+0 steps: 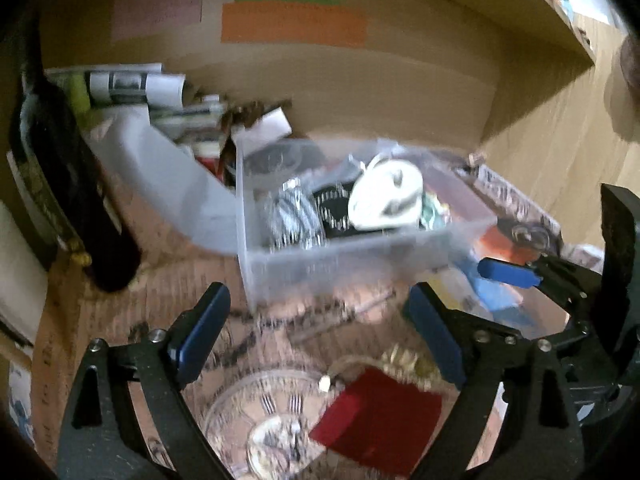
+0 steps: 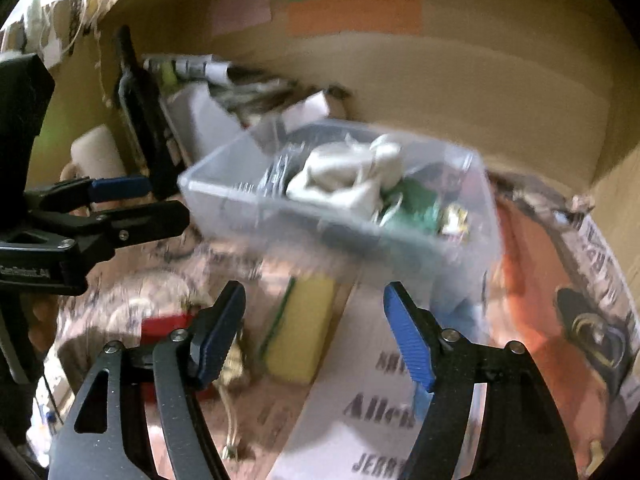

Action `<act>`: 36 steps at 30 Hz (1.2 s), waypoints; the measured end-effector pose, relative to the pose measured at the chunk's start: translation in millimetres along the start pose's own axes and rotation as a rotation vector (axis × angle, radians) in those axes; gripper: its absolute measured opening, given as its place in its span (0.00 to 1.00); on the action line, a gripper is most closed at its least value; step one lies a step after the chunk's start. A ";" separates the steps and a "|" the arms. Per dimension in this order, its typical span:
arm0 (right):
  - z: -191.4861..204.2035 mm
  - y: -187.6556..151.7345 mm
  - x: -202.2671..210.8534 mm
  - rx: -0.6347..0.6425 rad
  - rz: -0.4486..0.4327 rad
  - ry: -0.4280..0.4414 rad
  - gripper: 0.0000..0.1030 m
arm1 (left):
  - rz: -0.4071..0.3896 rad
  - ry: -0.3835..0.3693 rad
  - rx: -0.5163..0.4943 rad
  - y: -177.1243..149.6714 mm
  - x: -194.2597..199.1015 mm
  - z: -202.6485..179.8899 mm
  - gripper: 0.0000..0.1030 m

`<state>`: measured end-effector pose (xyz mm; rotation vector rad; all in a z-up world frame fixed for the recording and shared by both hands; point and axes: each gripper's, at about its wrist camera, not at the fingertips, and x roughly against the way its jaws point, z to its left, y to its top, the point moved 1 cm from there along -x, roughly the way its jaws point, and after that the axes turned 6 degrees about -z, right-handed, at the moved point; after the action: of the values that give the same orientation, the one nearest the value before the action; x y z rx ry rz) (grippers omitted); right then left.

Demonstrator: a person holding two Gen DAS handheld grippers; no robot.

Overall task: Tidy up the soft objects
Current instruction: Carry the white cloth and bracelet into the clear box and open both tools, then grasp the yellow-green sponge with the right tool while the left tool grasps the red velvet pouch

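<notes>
Between picks, by the look of it: both claws empty, soft things already piled in the clear plastic bin.

Left of the bin: a dark glossy bottle, hard and cylindrical. Nearer than the bin, left claw spread wide, gripping nothing, above a red cloth-like square on a patterned surface.

Inside the bin: a white crumpled soft bundle, green fabric beside it.

Nearer than the bin in the right view: yellow sponge, blocky and porous. Right claw gaping, empty.

Next move probably calls for closing gently on the sponge, then a lift over the bin's rim.
</notes>
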<state>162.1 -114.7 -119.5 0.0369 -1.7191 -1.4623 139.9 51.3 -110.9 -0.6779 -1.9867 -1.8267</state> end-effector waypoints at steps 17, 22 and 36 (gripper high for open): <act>-10.8 -27.9 13.5 -0.082 0.020 0.013 0.27 | 0.173 -0.100 -0.002 -61.3 -3.7 -30.3 0.91; -19.6 -28.5 31.7 -0.112 -0.026 -0.004 0.27 | 0.205 -0.111 -0.039 -67.3 -15.8 -51.0 0.91; -34.5 -34.7 47.7 -0.161 -0.076 0.003 0.27 | 0.140 -0.053 -0.024 -61.1 -32.6 -59.9 0.55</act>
<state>136.1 -177.8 -122.5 0.0184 -1.6073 -1.6511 128.6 -14.8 -173.3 -0.8582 -1.9012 -1.7694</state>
